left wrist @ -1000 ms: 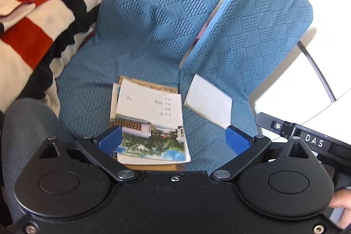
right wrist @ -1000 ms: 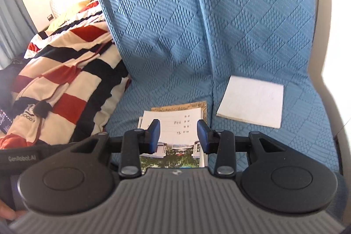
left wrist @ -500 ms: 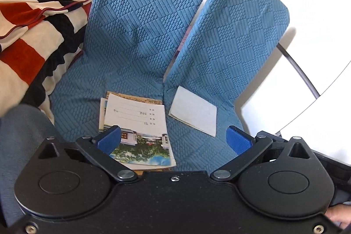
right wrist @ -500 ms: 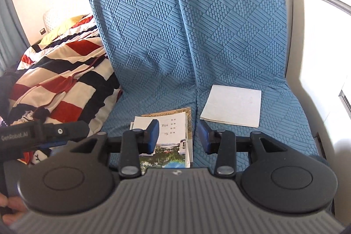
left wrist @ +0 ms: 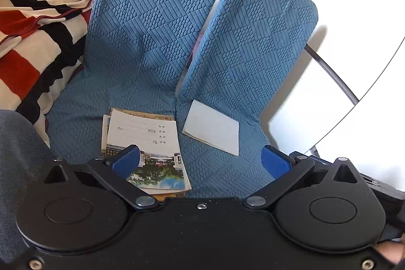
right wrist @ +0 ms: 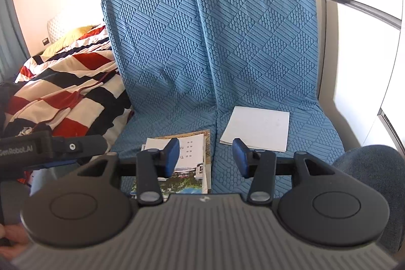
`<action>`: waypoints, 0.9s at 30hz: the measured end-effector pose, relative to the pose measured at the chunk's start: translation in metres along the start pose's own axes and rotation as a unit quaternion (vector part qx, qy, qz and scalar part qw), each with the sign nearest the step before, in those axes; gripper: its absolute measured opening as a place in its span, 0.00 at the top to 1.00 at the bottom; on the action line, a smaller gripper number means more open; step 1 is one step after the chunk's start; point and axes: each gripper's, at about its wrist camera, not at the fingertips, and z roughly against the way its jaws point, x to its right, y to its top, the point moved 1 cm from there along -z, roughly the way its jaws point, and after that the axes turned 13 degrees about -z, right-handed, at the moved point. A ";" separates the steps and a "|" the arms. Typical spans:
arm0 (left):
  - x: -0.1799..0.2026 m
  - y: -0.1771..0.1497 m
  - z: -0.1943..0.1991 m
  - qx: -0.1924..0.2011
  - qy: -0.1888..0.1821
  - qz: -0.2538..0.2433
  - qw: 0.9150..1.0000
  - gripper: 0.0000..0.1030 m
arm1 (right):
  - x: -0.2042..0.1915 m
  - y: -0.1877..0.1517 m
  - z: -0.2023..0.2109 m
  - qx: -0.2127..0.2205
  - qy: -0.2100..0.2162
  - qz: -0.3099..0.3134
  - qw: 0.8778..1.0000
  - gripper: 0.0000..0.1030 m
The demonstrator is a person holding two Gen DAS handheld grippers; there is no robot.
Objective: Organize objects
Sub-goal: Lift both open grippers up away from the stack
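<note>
Blue seats (right wrist: 177, 98): booklet stack (left wrist: 144, 146) on the left cushion, white sheet (right wrist: 258, 128) alone on the right.
Claws: left claw (left wrist: 200, 163) and right claw (right wrist: 206, 157) spread apart, empty.
Progress: sheet likely not yet gathered.

Left gripper (left wrist: 200, 161): black body, two round discs, silver screws, blue fingers (left wrist: 125, 163).
Right gripper (right wrist: 205, 158): grey ribbed body, dark discs, blue fingers (right wrist: 170, 158).
Marking: "GenRobot.AI" on handle.
Skin: hand edge, bottom corner.

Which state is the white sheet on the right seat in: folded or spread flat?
Spread flat: the white sheet lies on the blue seat.
</note>
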 end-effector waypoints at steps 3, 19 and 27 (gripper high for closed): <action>0.000 -0.002 -0.003 0.000 -0.006 0.002 1.000 0.01 | 0.004 -0.005 -0.001 0.000 -0.005 -0.001 1.000 0.47; 0.008 -0.001 -0.043 -0.006 -0.032 -0.030 0.999 0.01 | 0.030 -0.017 -0.028 0.015 -0.036 -0.024 0.999 0.13; 0.006 0.010 -0.087 -0.011 -0.039 -0.039 0.998 0.01 | 0.046 -0.018 -0.063 -0.002 -0.045 -0.038 0.998 0.13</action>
